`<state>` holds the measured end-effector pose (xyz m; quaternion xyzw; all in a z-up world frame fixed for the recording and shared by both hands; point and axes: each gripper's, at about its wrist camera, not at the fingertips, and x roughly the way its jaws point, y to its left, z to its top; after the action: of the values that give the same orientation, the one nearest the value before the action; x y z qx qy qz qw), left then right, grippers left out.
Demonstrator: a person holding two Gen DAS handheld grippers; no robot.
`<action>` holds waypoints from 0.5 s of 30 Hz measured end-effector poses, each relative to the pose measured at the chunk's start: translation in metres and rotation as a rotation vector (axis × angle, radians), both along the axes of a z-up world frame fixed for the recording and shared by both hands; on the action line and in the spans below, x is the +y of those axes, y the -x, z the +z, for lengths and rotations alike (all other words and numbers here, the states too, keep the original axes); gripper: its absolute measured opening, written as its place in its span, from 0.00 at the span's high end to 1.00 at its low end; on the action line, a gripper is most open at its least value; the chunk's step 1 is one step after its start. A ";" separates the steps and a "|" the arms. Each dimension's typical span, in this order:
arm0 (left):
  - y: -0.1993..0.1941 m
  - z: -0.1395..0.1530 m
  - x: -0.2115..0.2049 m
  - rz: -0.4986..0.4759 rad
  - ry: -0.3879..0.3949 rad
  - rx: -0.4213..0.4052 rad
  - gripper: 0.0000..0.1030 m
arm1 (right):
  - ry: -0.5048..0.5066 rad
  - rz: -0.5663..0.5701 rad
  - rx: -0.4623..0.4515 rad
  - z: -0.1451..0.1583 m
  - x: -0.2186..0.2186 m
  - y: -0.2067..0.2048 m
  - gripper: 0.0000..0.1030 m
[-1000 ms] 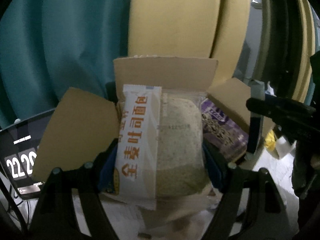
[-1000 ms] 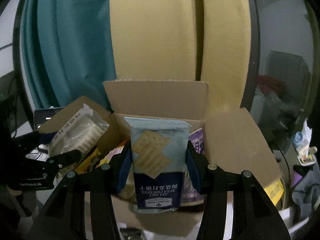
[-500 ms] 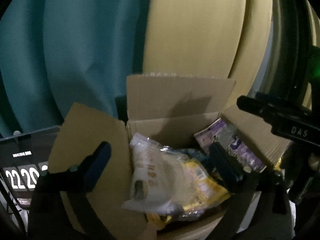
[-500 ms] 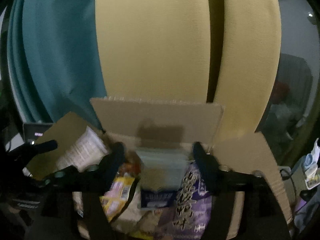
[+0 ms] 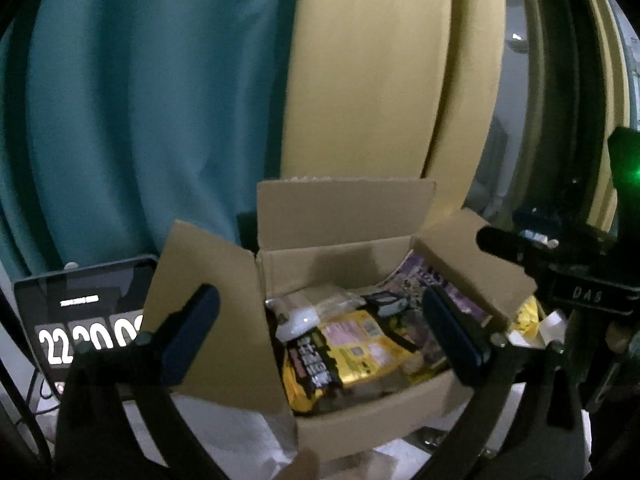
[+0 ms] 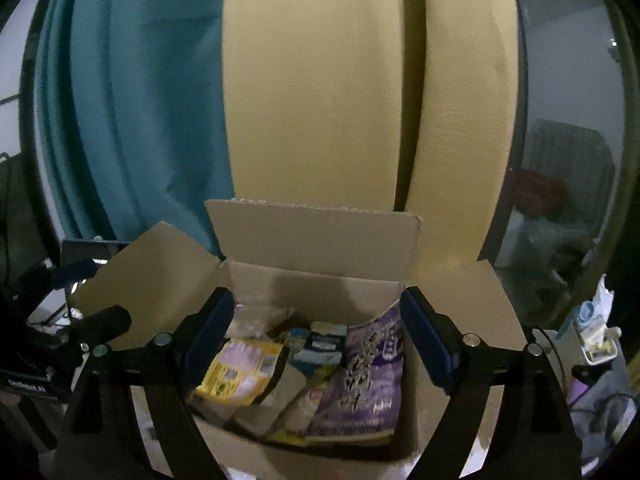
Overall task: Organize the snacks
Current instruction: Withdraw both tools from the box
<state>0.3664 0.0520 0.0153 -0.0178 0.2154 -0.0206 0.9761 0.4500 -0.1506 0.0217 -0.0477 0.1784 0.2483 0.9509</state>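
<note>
An open cardboard box (image 5: 344, 216) with its flaps up holds several snack packs. In the left wrist view I see a yellow pack (image 5: 344, 344), a clear bread pack (image 5: 316, 308) and a purple pack (image 5: 424, 284). My left gripper (image 5: 320, 336) is open and empty above the box. In the right wrist view the box (image 6: 316, 236) holds the purple pack (image 6: 368, 372), a yellow pack (image 6: 240, 372) and the blue cracker pack (image 6: 324, 344). My right gripper (image 6: 316, 340) is open and empty above them.
Teal (image 5: 140, 100) and yellow curtains (image 5: 384, 80) hang behind the box. A tablet showing a clock (image 5: 80, 320) leans at the left. The right gripper's body (image 5: 560, 264) is at the right of the left view. Clutter lies at the far right (image 6: 592, 332).
Both grippers opened and let go: the bread pack from the left and the cracker pack from the right dropped into the box. Both grippers pulled back and up.
</note>
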 end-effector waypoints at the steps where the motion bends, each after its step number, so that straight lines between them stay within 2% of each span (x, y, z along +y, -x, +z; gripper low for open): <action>1: 0.004 0.001 -0.001 -0.002 -0.001 -0.003 0.01 | 0.000 0.000 -0.001 0.000 -0.002 0.007 0.15; 15: 0.089 0.000 -0.019 -0.018 0.019 -0.024 0.01 | -0.002 -0.009 0.004 -0.015 -0.036 0.093 0.15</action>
<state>0.2779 0.0325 0.0158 -0.0248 0.2036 -0.0318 0.9782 0.3574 -0.1864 0.0068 -0.0454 0.1804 0.2443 0.9517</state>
